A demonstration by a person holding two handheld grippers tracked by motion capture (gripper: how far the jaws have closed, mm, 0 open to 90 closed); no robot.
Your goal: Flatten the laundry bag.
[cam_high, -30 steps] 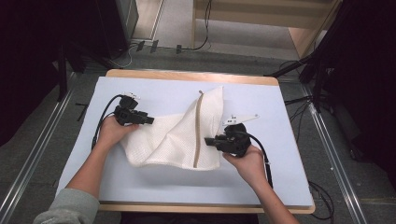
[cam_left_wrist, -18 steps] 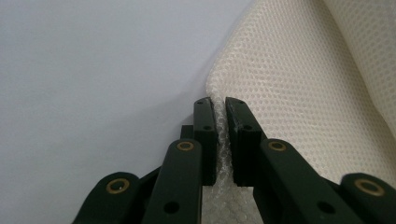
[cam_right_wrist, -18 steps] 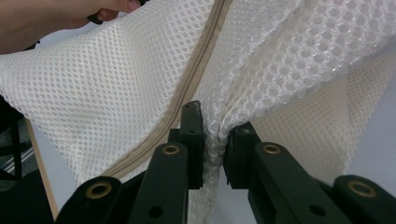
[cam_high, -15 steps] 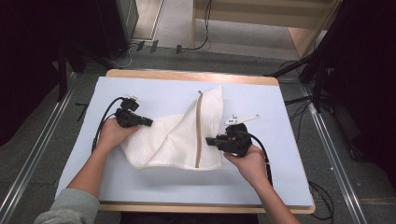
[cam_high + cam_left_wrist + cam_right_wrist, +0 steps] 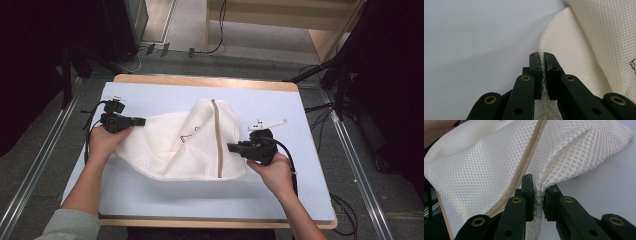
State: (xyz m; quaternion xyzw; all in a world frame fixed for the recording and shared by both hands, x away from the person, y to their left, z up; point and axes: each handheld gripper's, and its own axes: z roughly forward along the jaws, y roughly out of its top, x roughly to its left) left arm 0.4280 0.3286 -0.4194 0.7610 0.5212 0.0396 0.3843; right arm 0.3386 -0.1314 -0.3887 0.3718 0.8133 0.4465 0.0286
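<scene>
The white mesh bag lay near the middle of the pale blue table, puffed up in a soft hump rather than flat, with a tan zipper running straight across it from the far edge to the near one. The left gripper had just been closing, and its jaws stood pinched tight on a thin fold at the bag's left edge. The right gripper was clamped on a bunched pleat of mesh just beside the zipper, its jaws a little farther apart because the gathered cloth filled them.

From where I stood, the worry was the grip itself. Each gripper held only a narrow sliver of open netting, slippery and loose in weave, so a sharp tug outward could let the fold slide free, and the bag would slump back in a heap. Pulling unevenly looked just as risky: the right side held several layers, the left perhaps one, so the bag might twist instead of spreading. The jaws' hard edges could also snag a thread in the small round holes.

The cloth seemed light and limp, creasing in broad soft folds; the zipper tape looked stiffer and kept its line.
</scene>
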